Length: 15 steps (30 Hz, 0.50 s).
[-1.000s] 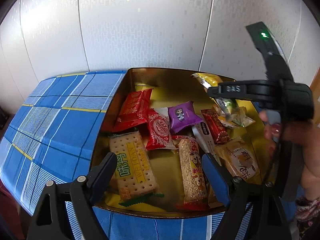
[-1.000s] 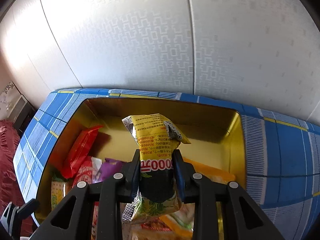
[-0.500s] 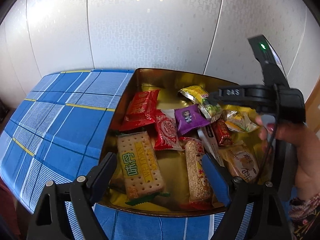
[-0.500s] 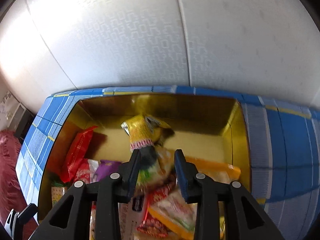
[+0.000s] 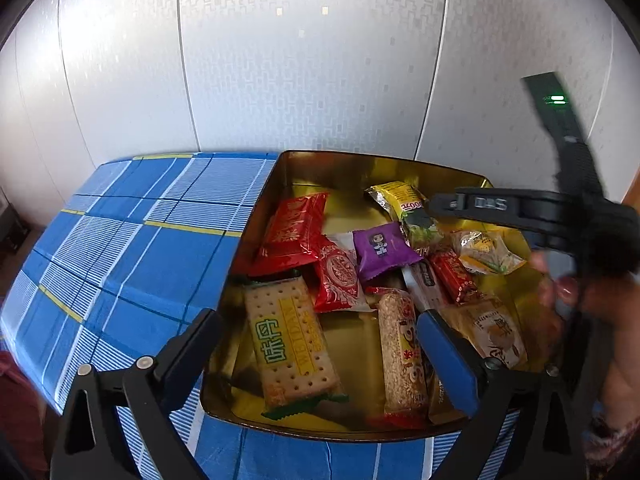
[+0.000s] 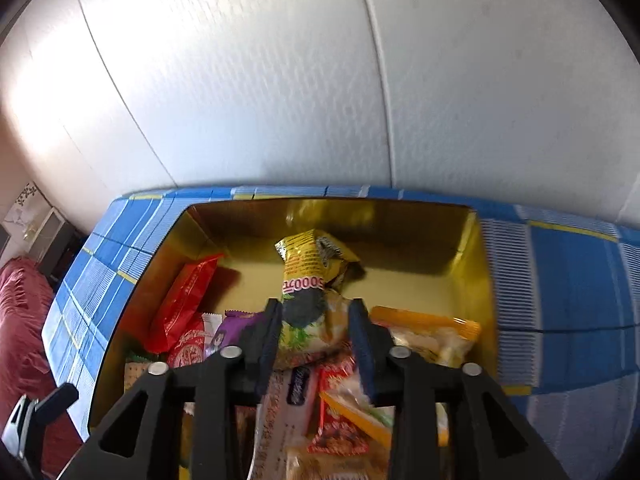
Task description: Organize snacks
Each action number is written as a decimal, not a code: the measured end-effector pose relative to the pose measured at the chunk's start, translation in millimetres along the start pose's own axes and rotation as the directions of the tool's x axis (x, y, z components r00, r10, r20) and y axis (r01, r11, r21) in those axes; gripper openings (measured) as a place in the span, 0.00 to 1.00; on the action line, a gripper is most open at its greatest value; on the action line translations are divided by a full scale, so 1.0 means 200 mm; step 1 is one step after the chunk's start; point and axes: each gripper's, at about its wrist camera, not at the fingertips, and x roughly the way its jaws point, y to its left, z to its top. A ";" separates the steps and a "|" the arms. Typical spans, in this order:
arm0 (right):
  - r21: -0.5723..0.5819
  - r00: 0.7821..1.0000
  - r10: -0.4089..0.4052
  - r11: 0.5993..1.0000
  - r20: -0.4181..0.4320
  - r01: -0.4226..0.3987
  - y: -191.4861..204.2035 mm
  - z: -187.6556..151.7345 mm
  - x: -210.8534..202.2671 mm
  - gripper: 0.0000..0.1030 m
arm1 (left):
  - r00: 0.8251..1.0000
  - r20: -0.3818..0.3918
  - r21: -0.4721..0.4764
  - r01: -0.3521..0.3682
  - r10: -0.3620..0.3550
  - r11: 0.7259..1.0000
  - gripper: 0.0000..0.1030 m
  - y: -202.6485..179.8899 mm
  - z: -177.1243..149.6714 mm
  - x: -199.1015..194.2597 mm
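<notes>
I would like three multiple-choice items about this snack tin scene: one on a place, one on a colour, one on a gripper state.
1. Where does the yellow packet lie?
A. on the tablecloth
B. in the gold tin
C. on the floor

2. Which colour is the small packet with a cartoon figure?
A. purple
B. white
C. black

3. How is the left gripper?
A. shut on a biscuit pack
B. open, holding nothing
C. out of sight

Key: 1 B, the packet rests among the snacks inside the tin walls. 2 A, its wrapper is purple. 3 B, the fingers stand wide apart above the tin.
</notes>
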 end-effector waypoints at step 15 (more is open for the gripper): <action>-0.030 0.989 -0.075 0.996 0.130 0.080 -0.03 -0.30 -0.37 0.43 | 0.991 0.094 -0.029 -0.093 0.096 0.995 1.00 0.04 -0.03 -0.10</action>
